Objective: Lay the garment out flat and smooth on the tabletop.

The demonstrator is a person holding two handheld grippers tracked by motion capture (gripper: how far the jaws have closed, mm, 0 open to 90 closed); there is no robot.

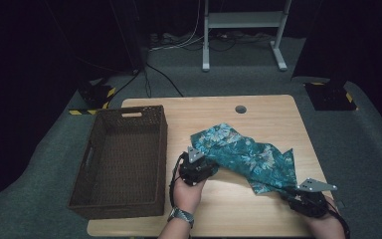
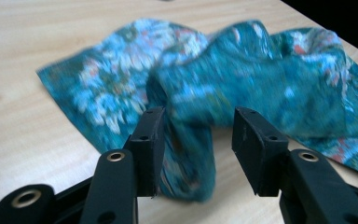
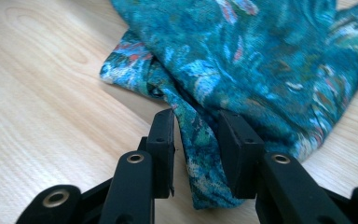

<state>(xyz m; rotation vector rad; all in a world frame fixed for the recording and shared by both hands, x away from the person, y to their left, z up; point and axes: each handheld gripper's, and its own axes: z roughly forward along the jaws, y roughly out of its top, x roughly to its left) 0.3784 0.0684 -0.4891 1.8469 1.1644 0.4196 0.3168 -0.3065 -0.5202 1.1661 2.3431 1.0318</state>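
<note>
A teal floral cloth [image 1: 243, 154] lies crumpled on the wooden table [image 1: 273, 114], right of centre. My left gripper [image 1: 211, 167] rests low at the cloth's near-left edge. In the left gripper view its jaws [image 2: 198, 140] stand apart around a raised fold of the cloth [image 2: 242, 88], with a clear gap on the right side. My right gripper [image 1: 286, 191] sits at the cloth's near-right corner. In the right gripper view a narrow strip of the cloth [image 3: 261, 56] runs between the jaws [image 3: 196, 140], which stand slightly apart and do not pinch it.
A dark brown wicker basket [image 1: 129, 113] stands empty on the table's left side, close to my left hand. A round cable hole [image 1: 240, 109] sits near the far edge. Bare wood lies in front of the cloth. Beyond the table, white desk legs [image 1: 206, 40] stand on grey carpet.
</note>
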